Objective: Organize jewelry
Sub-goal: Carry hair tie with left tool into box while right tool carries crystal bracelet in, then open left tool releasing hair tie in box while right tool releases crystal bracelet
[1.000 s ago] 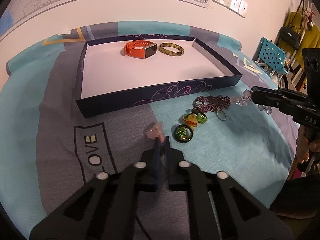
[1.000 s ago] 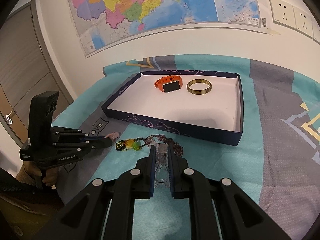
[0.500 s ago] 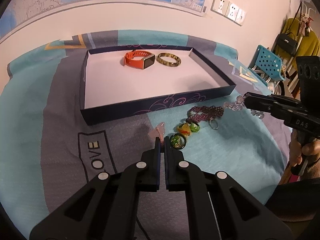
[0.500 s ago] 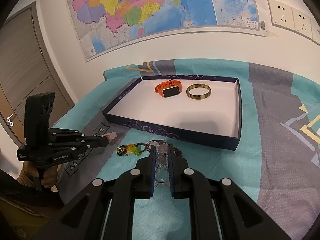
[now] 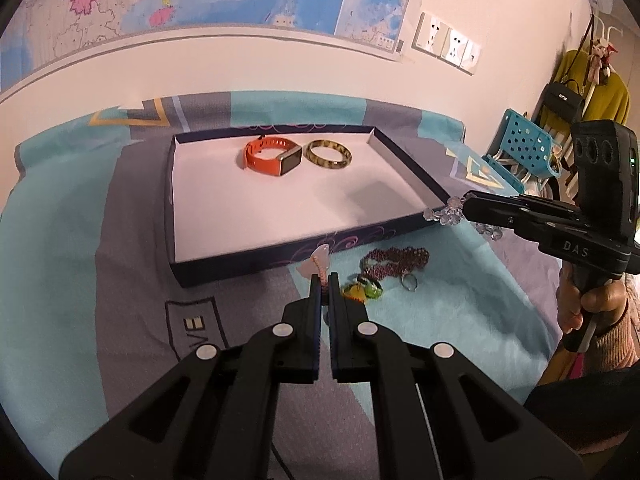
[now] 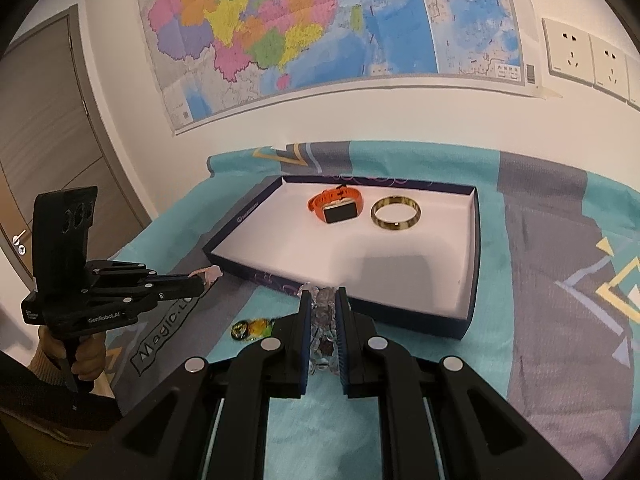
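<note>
A dark blue tray with a white floor holds an orange watch and a gold-brown bangle at its far end. My left gripper is shut on a pale pink bracelet, lifted just before the tray's near wall. My right gripper is shut on a clear crystal bead bracelet, held above the tray's near corner.
On the teal and grey cloth lie a maroon bead necklace, a small ring and yellow-green pendants. A blue basket and hanging bags stand at the right; a door is at the left.
Both grippers rose from the cloth and moved toward the tray, each still holding its bracelet. The other pieces on the cloth stayed put.
</note>
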The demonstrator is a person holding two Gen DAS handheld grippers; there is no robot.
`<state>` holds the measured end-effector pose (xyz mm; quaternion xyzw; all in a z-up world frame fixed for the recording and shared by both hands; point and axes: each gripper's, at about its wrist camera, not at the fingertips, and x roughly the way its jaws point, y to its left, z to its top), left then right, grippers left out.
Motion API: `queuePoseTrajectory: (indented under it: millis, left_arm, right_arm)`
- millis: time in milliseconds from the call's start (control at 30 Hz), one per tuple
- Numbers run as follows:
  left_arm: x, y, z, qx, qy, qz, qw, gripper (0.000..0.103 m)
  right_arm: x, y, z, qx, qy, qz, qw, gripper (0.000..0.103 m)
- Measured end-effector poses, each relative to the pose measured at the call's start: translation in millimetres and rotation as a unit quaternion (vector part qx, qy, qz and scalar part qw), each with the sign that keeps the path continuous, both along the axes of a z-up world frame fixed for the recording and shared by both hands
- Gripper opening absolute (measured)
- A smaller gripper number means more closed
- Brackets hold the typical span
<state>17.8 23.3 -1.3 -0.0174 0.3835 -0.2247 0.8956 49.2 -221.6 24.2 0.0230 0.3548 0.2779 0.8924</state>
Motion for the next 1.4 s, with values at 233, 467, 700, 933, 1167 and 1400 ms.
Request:
queuePoseTrajectory:
  millis: [233,467,700,933,1167,1400]
  left_arm:
    - [13.7,0.4,8.1,0.002,-0.009,0.003,1.0000,0.004]
    - [38.3,0.5,10.8,0.000,-0.008,0.006,1.0000,0.004]
    - [68.8,-5.8,11.0,0.018,-0.011,0.009,0.9997,0.004]
    - [100.0,-13.4,2.7,0.032,0.002,0.008,0.9995,0.004]
    - [121.4,-23.0,-8.2,0.047,0.016,0.005,0.9988,0.004]
    - [141.4,-25.3,-21.6,0.049,0.037,0.016,0.9980,0.004]
  right_arm:
    - [16.5,3.1,6.0,-0.005,-0.012,-0.002,1.000,0.010]
    - [45.6,10.9,4.8,-0.015,-0.014,-0.002,1.000,0.010]
    - [81.7,25.0,-5.0,-0.039,-0.008,-0.002,0.999,0.010]
    - [111.2,37.2,-21.1,-0.053,0.011,-0.002,0.999,0.010]
    - [130.7,45.7,-32.0,-0.060,0.023,-0.004,0.998,0.010]
    - [141.5,50.9,-42.5,-0.070,0.036,-0.004,0.997,0.010]
